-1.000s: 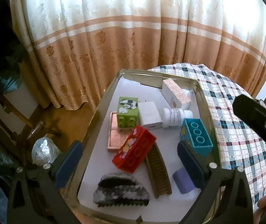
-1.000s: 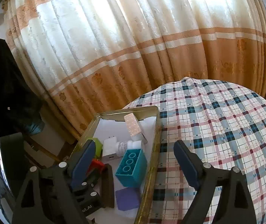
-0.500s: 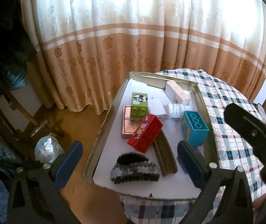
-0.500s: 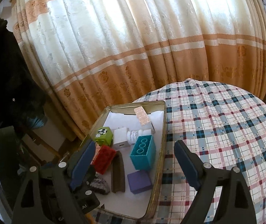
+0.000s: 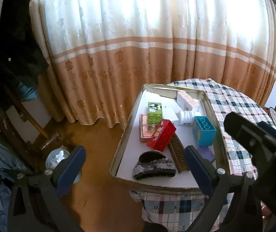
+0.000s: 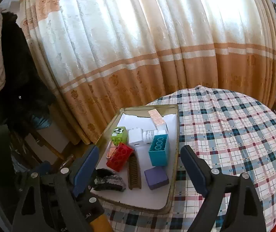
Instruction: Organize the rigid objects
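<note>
A metal tray (image 5: 126, 131) (image 6: 175, 154) with a white liner sits at the left edge of the plaid-covered table (image 6: 225, 127). It holds a red brick (image 5: 161, 135) (image 6: 119, 154), a green brick (image 5: 154, 110) (image 6: 119, 134), a teal brick (image 5: 204, 131) (image 6: 158, 150), a purple block (image 6: 156, 177), a brown comb (image 5: 178, 153) (image 6: 134, 172), a grey hair clip (image 5: 154, 166) (image 6: 109, 181), a white bottle (image 5: 186, 116) and a pink-white box (image 5: 186, 99). My left gripper (image 5: 134, 168) is open and empty, back from the tray's near edge. My right gripper (image 6: 139, 170) is open and empty above the tray's near end.
Orange and white curtains (image 5: 138, 58) hang behind the table. A wooden chair (image 5: 25, 119) and a plastic bag (image 5: 57, 155) stand on the floor at the left. The right gripper's body (image 5: 258, 147) shows in the left wrist view.
Both grippers have pulled back and up from the tray, so the tray and its objects look smaller and farther. Nothing in the tray has moved.
</note>
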`<state>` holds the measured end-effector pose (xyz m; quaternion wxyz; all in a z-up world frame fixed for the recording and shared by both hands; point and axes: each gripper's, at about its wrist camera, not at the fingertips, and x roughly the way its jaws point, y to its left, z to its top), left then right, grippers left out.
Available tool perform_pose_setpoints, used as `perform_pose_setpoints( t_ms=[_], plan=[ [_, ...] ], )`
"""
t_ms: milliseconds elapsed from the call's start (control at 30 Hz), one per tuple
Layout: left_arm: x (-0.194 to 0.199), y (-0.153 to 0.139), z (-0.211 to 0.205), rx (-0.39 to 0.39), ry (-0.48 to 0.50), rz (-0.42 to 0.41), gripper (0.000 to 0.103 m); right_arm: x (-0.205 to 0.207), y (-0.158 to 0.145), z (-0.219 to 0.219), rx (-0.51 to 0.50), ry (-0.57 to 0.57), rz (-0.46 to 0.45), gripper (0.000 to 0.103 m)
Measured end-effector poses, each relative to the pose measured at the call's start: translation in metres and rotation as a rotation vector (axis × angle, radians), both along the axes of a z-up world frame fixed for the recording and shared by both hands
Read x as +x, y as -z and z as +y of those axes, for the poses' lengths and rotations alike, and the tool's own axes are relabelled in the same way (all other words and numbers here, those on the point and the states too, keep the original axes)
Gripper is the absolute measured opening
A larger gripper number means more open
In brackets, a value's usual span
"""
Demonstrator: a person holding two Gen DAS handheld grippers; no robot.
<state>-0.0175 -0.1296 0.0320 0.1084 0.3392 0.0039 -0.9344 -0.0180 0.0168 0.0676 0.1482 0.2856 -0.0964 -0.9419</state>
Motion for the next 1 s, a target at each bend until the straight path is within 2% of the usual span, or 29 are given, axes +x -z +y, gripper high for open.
perform_pose_setpoints(
  t_ms=[367, 667, 1000],
  plan=[
    [0.030, -0.010, 0.005, -0.057, 0.013, 0.043, 0.102, 0.028, -0.006, 0.004, 0.003, 0.054, 0.037, 0.088],
    [0.045, -0.014, 0.000, -0.026, 0.018, 0.066, 0.102, 0.045, -0.011, 0.002, 0.036, 0.069, 0.069, 0.088],
    [0.049, -0.018, 0.005, -0.036, 0.019, 0.093, 0.102, 0.056, -0.017, 0.005, 0.055, 0.069, 0.119, 0.089]
  ],
)
